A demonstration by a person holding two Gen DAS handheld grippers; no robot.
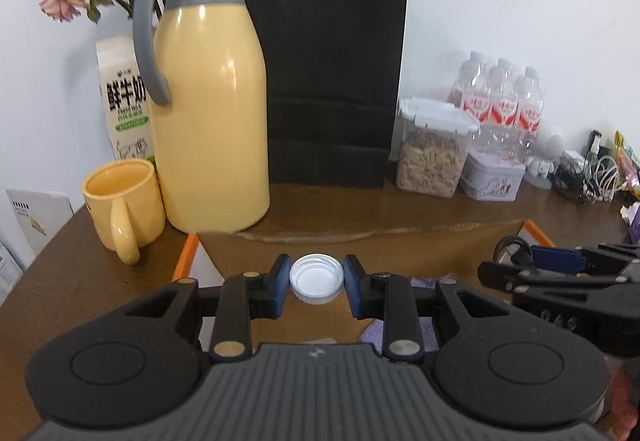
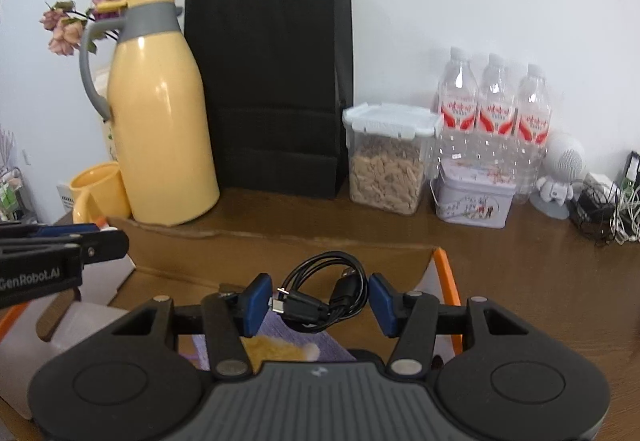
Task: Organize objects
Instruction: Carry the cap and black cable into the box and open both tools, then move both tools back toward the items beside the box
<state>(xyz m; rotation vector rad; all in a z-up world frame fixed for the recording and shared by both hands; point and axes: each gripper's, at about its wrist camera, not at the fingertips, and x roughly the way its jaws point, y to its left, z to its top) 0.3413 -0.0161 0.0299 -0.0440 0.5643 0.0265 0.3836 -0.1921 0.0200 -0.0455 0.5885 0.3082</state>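
My left gripper (image 1: pixel 317 281) is shut on a small white round lid (image 1: pixel 317 279), held by its rim between the blue pads. It hangs over an open cardboard box (image 1: pixel 360 241) with orange edges. My right gripper (image 2: pixel 320 299) is shut on a coiled black USB cable (image 2: pixel 324 293), also above the box (image 2: pixel 280 249). The two grippers are side by side: the right one (image 1: pixel 496 271) shows at the right of the left wrist view, the left one (image 2: pixel 120 239) at the left of the right wrist view. Purple cloth (image 2: pixel 288 333) and something yellow and fluffy lie in the box.
Along the wall on the brown table stand a yellow thermos jug (image 1: pixel 208 113), a yellow mug (image 1: pixel 124 205), a milk carton (image 1: pixel 124 97), dried flowers, a black paper bag (image 1: pixel 328 81), a clear food container (image 2: pixel 386 161), a tin (image 2: pixel 472 197), water bottles (image 2: pixel 494 109) and tangled chargers (image 2: pixel 604 205).
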